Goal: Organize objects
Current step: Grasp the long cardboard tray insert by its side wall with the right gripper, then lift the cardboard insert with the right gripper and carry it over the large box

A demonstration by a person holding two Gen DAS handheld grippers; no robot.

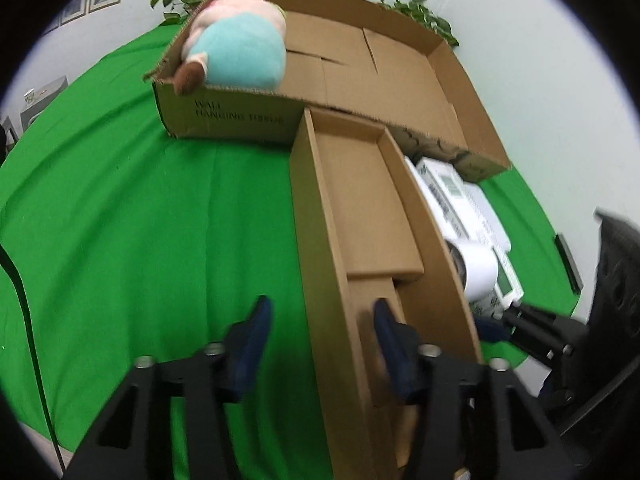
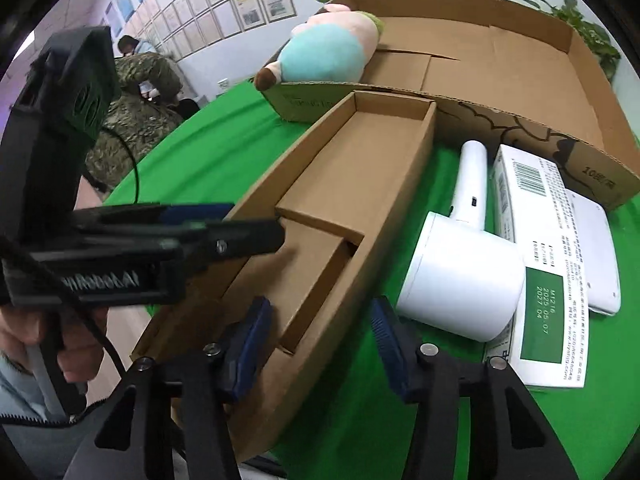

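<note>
Left claw [image 1: 320,340]: its blue pads [image 1: 250,344] straddle the left long wall of the narrow cardboard tray [image 1: 360,200], one pad outside over the green tablecloth [image 1: 140,220], one inside the tray; gaps show on both sides of the wall, so the claw reads as spread, not pinching. Right claw [image 2: 320,340]: likewise spread, astride the tray's right long wall at the near end, with no pad visibly pressing the board.

The tray lies near the middle of the table, its far end against the large open carton [image 2: 500,60]. It is empty apart from a folded cardboard insert [image 2: 320,216]. To its right, on the cloth, lie a white hair dryer [image 2: 460,276] and a white printed box [image 2: 532,240] on which the dryer partly rests. A plush toy [image 1: 240,56] sits in the carton's far left corner.

Handling, as a judgement: the tray is probably light, thin corrugated board, stiff along its length but easily bowed or creased at the walls. Two grips on opposite long walls near one end suit it best; a hard squeeze could crush the edge.
</note>
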